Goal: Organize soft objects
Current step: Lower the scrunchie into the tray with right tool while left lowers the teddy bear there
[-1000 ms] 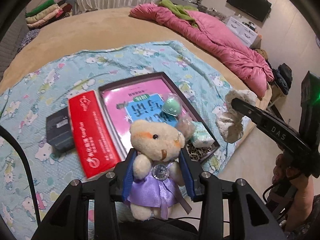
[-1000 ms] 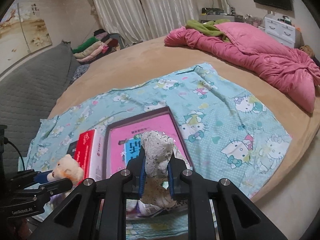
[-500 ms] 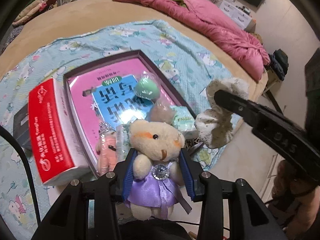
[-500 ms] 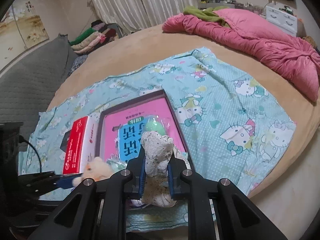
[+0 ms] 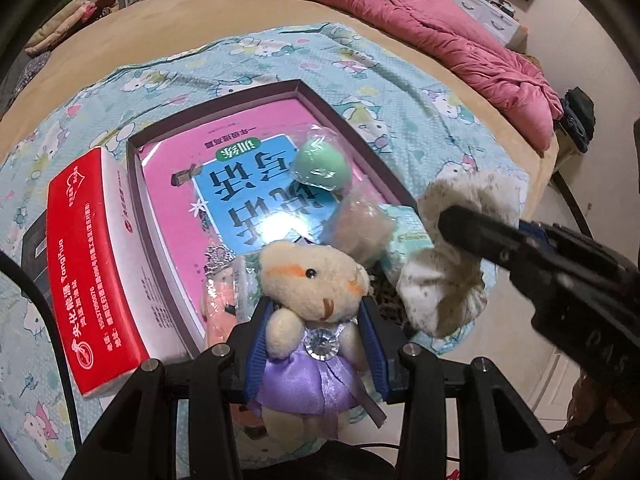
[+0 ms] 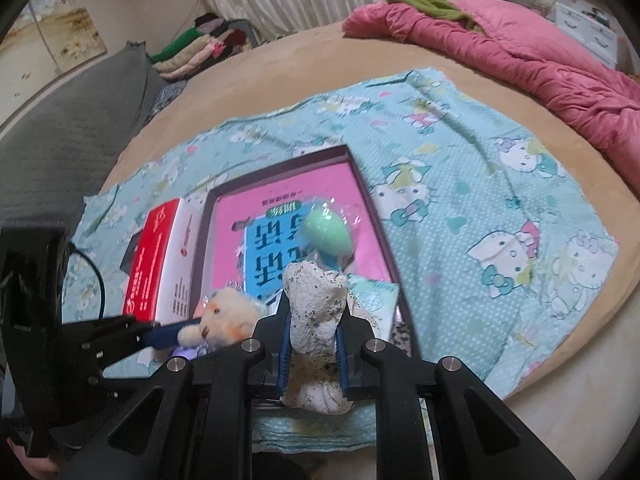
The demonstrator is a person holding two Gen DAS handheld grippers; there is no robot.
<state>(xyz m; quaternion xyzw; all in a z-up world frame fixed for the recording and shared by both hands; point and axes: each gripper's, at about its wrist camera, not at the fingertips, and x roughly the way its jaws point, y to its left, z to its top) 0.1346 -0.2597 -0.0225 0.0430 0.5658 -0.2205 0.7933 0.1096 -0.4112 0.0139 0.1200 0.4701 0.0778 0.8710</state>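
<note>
My left gripper [image 5: 316, 320] is shut on a cream teddy bear [image 5: 310, 280] in a purple dress, held above the near end of a dark shallow box [image 5: 304, 90]. The bear [image 6: 224, 314] also shows at the lower left of the right wrist view. My right gripper [image 6: 312, 312] is shut on a white speckled sock [image 6: 314, 292], which hangs just right of the bear as the sock [image 5: 448, 280]. A pink and blue book [image 5: 240, 184] lines the box, with a green ball [image 5: 320, 168] in plastic, a small pink doll [image 5: 218, 300] and a tissue pack [image 6: 376, 300] on it.
A red and white carton [image 5: 88, 264] stands against the box's left side, with a dark flat object [image 5: 32, 248] beyond it. All lie on a cartoon-print blue cloth [image 6: 480, 200] over a round tan bed. A pink quilt [image 6: 520, 52] is bunched at the far right.
Both grippers have come down toward the near end of the box, still shut on the bear and the sock. The box and its contents look larger and closer.
</note>
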